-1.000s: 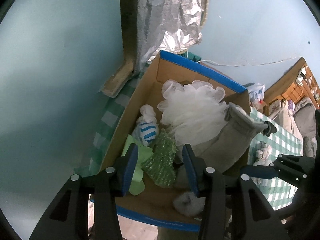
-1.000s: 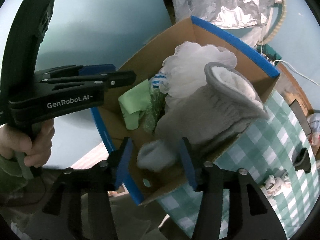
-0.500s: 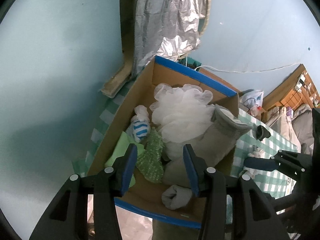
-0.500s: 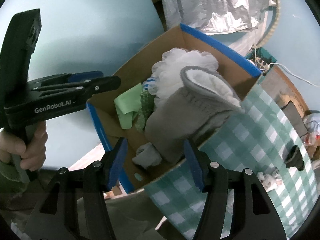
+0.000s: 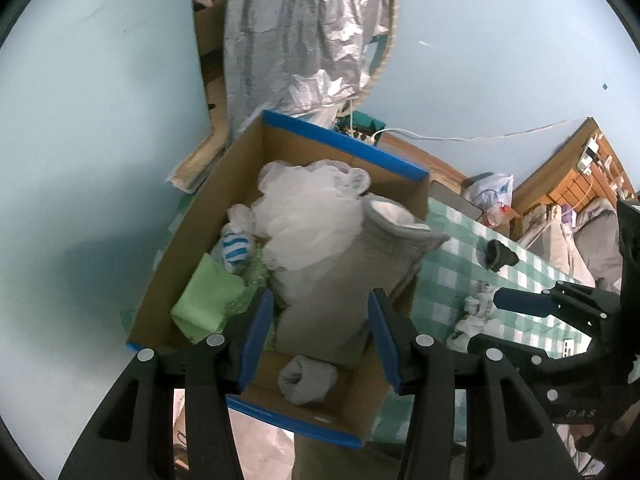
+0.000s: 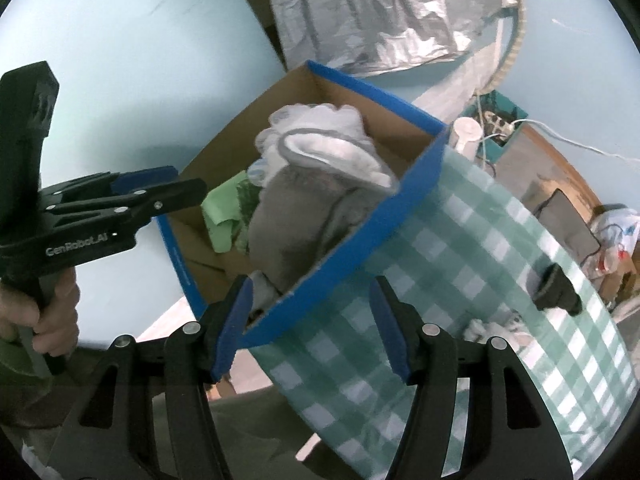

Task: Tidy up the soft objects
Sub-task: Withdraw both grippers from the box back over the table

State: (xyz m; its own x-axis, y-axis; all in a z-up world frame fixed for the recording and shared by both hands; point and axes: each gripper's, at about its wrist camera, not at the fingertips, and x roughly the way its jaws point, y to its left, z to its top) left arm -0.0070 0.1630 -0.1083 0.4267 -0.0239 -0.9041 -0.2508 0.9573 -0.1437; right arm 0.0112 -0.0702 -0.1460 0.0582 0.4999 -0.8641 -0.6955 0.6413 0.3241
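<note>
A cardboard box [image 5: 344,144] with a blue rim holds a white mesh puff [image 5: 308,216], a big grey fleece-lined sock [image 5: 348,280], a blue-striped sock [image 5: 234,246], a green cloth [image 5: 208,300] and a small rolled grey sock [image 5: 306,378]. My left gripper [image 5: 320,332] hovers open above the box's near end, nothing between its fingers. In the right wrist view my right gripper [image 6: 312,320] stands open over the box's [image 6: 360,240] near corner and the checked tablecloth [image 6: 460,240], holding nothing. The left gripper [image 6: 160,192] shows there at the left, in a hand.
A black object [image 5: 498,256] and a crumpled white item [image 5: 480,304] lie on the green checked tablecloth [image 5: 452,264] right of the box. A silver foil sheet [image 5: 300,40] hangs against the pale blue wall behind. Cables and a plastic bag sit beyond the table.
Both grippers pulled back from the box, which now looks smaller. The rolled grey sock, earlier between the right fingers, lies in the box. The right gripper shifted right over the tablecloth.
</note>
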